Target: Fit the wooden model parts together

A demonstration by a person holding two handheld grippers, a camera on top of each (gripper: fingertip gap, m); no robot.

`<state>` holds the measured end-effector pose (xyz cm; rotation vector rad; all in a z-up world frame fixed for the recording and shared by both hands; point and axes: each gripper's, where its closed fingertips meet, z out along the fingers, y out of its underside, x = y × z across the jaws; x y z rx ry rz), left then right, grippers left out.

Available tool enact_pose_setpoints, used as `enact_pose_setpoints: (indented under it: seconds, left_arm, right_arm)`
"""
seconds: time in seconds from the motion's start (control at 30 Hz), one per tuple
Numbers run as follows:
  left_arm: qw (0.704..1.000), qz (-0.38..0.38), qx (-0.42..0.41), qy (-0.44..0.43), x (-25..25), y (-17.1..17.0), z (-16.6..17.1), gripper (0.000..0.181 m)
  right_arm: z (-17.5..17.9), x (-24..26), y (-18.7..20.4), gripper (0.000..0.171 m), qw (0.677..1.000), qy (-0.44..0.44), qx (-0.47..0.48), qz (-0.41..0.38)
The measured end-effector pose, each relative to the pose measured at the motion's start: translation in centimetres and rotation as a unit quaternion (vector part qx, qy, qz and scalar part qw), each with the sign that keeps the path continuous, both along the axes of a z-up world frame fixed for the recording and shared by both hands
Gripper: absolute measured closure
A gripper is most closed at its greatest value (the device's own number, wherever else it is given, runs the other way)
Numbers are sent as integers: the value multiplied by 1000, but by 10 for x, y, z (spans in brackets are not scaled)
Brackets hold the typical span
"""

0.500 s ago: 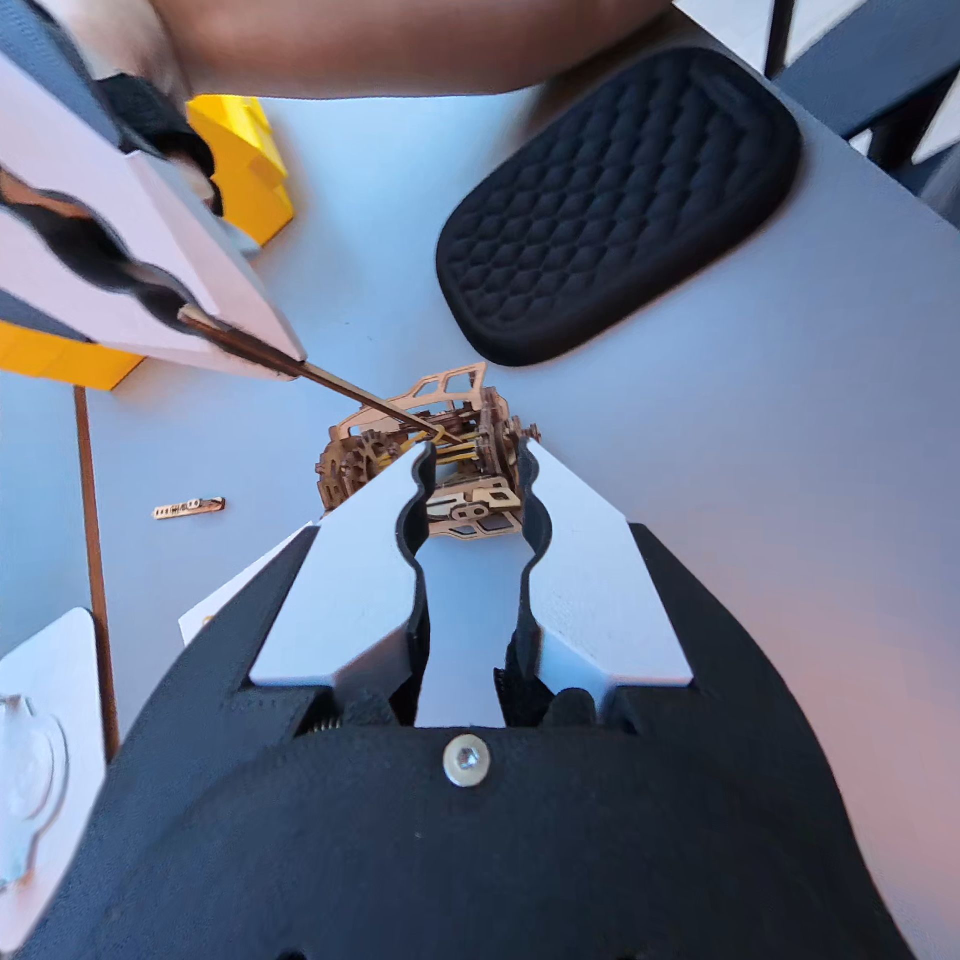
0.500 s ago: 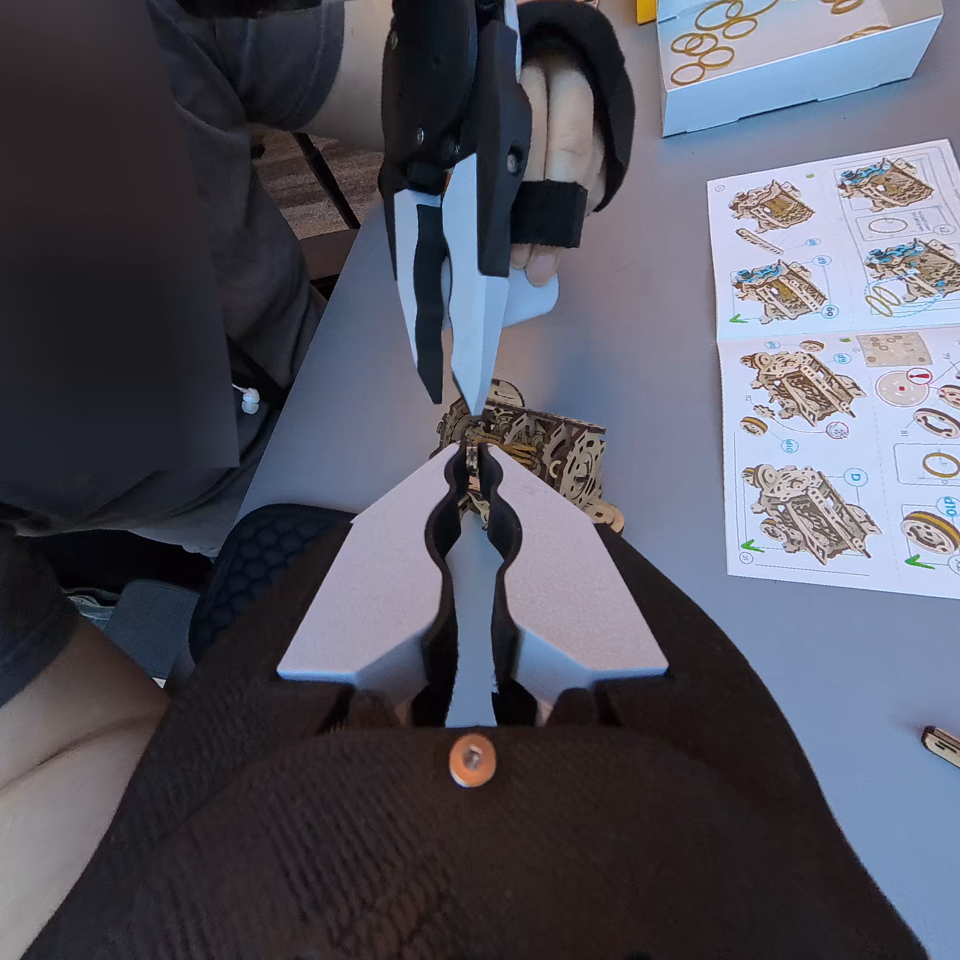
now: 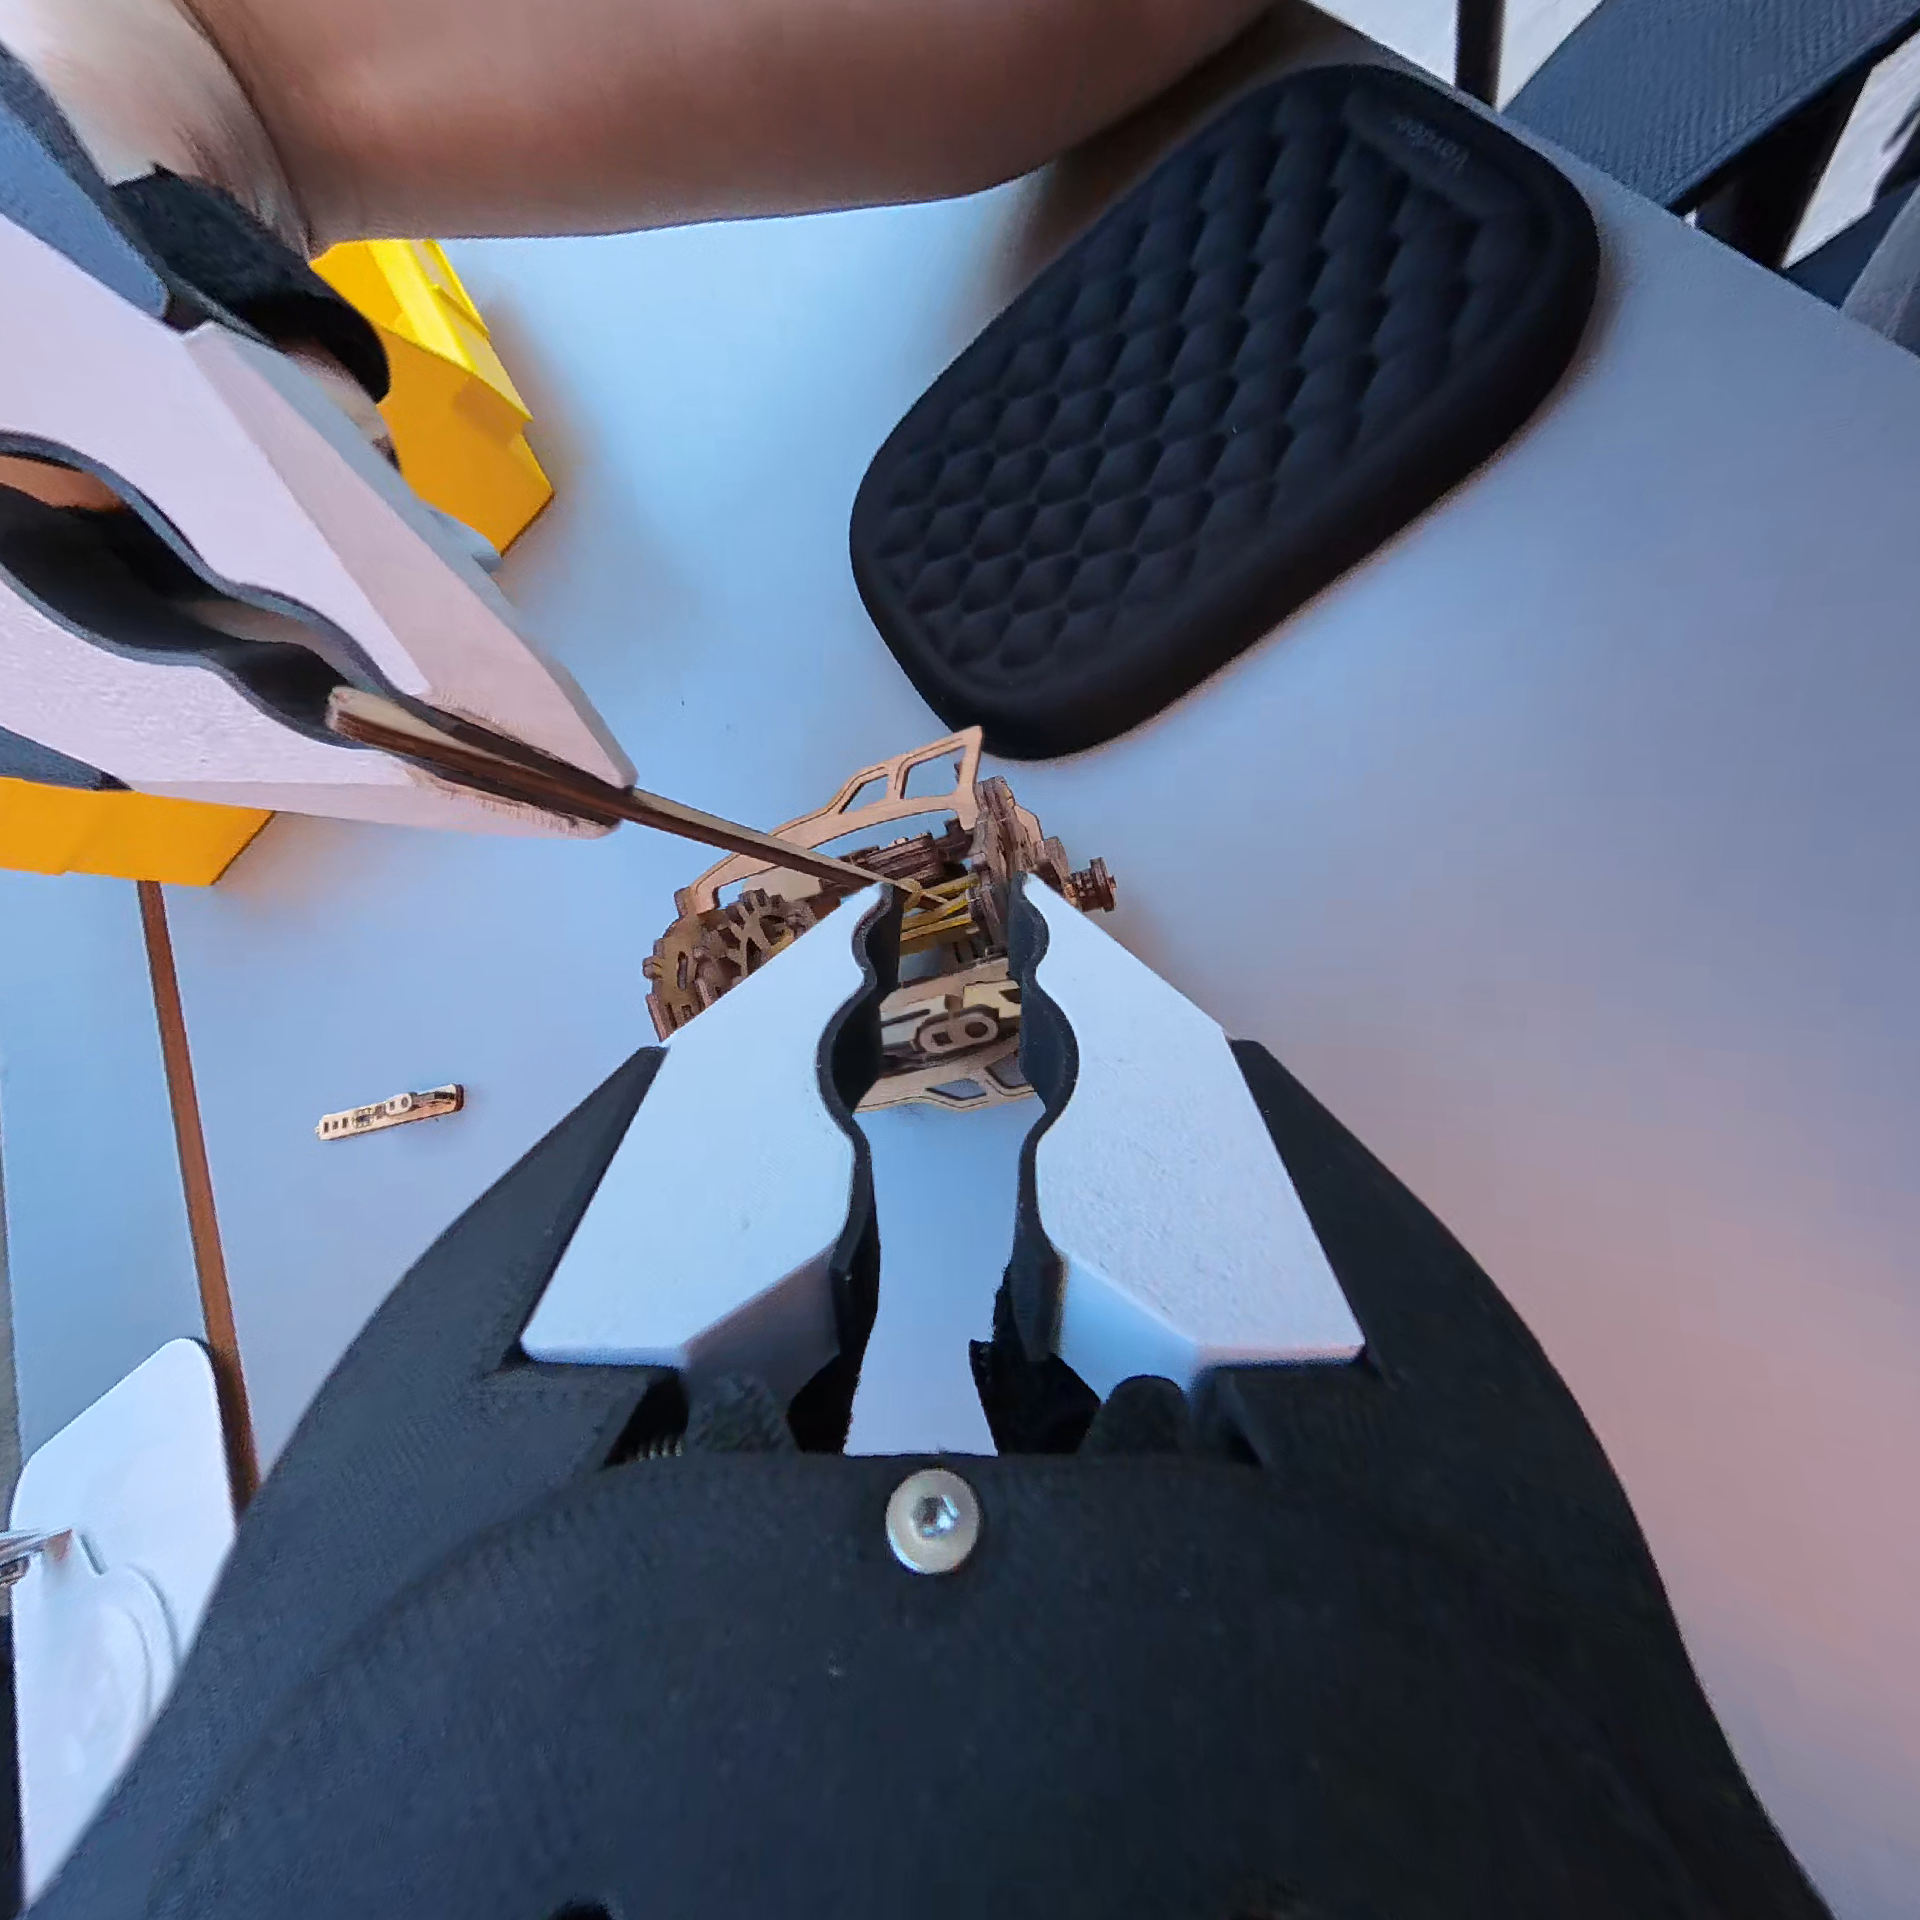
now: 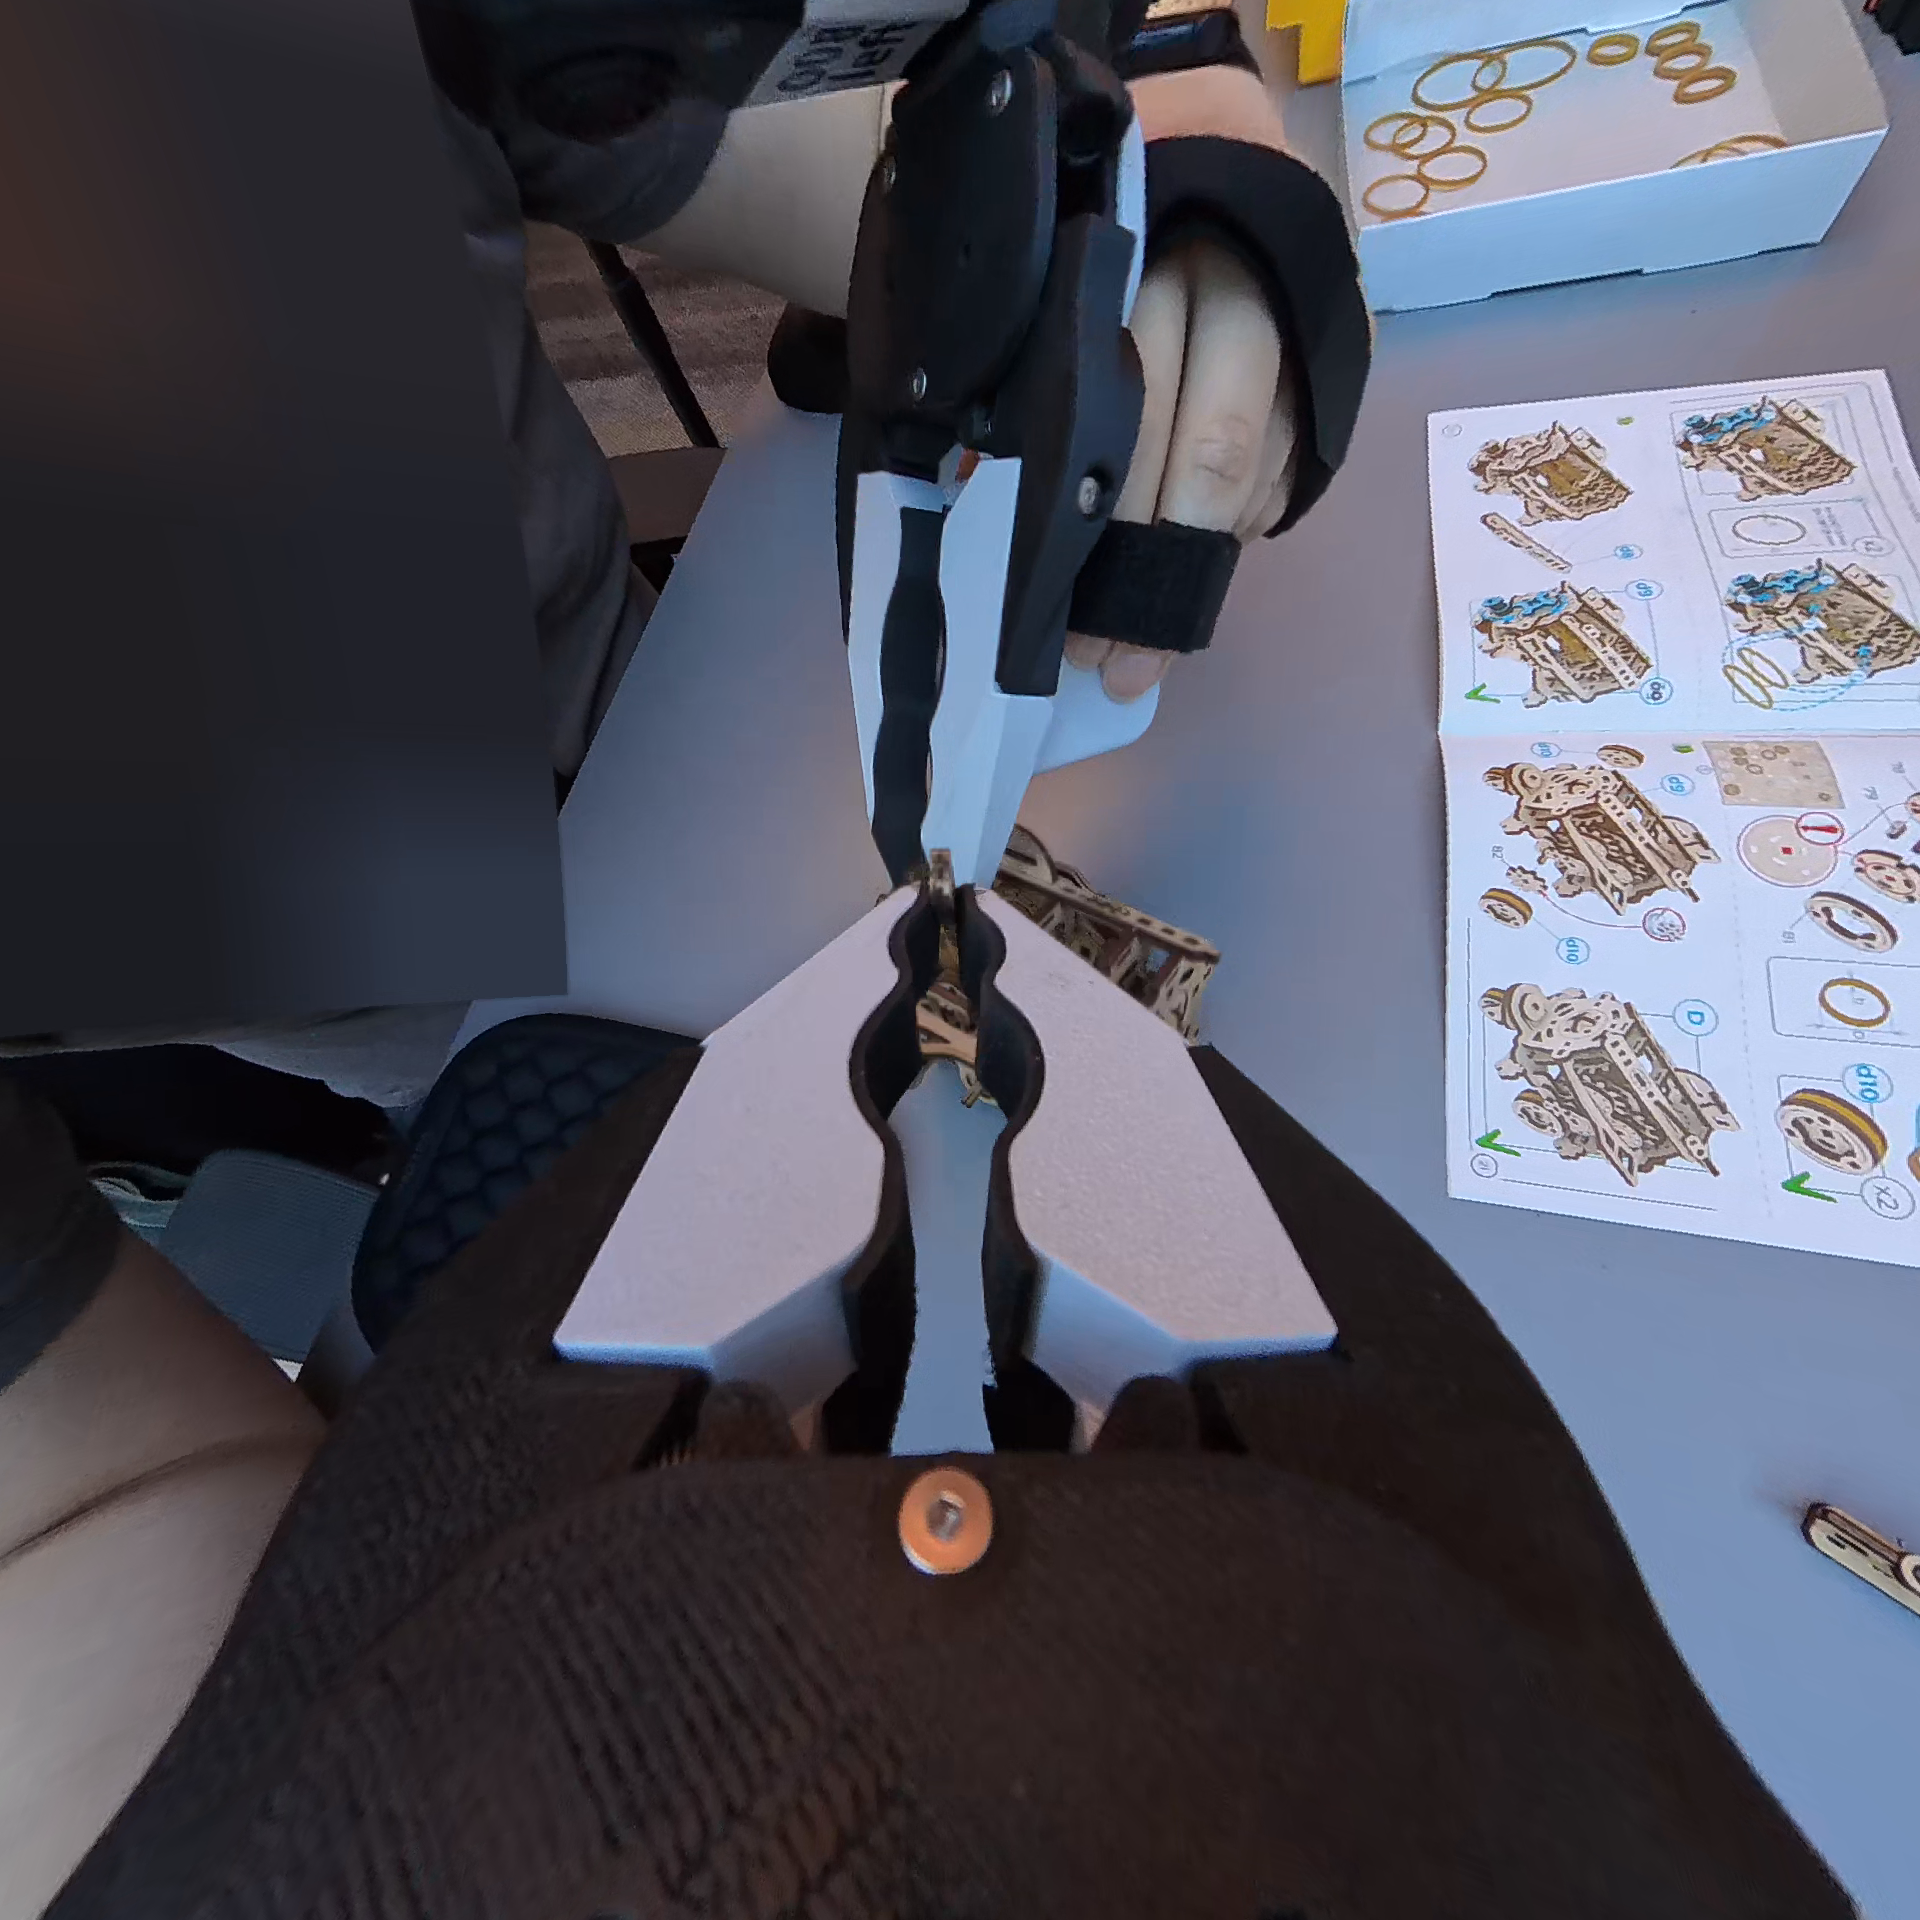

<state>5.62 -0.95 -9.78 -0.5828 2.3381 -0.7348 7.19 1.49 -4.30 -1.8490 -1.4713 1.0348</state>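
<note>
Model car body (image 3: 883, 935) largely assembled, braced by left gripper (image 3: 951, 904); right gripper (image 4: 943, 904) clamps unseated wooden strip (image 3: 623, 795).

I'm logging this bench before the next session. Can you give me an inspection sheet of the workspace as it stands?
Surface: grey table, mostly bare.
Job's things: wooden model on the table; thin wooden stick, tip at the model's yellow bands.
Clutter: small wooden strip; instruction sheet; white box holding rubber bands; black pad; yellow block.
Grippers: left gripper straddles the model, jaws apart, contact unclear; right gripper shut on the stick.
Cables: nothing seen.
Surroundings: person seated at the table edge; dark chair parts behind.
</note>
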Motion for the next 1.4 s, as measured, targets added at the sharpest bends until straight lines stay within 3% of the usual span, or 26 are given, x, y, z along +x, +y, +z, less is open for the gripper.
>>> enact_pose_setpoints:
  seconds: [0.03, 0.3, 0.63, 0.83, 1.4]
  left_arm:
    - [1000, 3, -4, -5, 2, -1, 0, 163]
    - [999, 30, -25, -28, 10, -3, 3, 162]
    - [998, 34, -44, -23, 15, -8, 0, 155]
    - [998, 33, -48, -22, 16, -10, -1, 157]
    - [998, 38, -42, -30, 14, -11, -1, 157]
  right_arm:
    - [2, -2, -2, 170, 1000, -1, 6, 2]
    - [2, -4, -9, 170, 998, -28, 48, -36]
    - [9, 13, -14, 171, 976, 137, 63, -157]
    - [12, 13, -21, 171, 964, 162, 79, -195]
    - [13, 26, -28, 171, 956, 227, 72, -169]
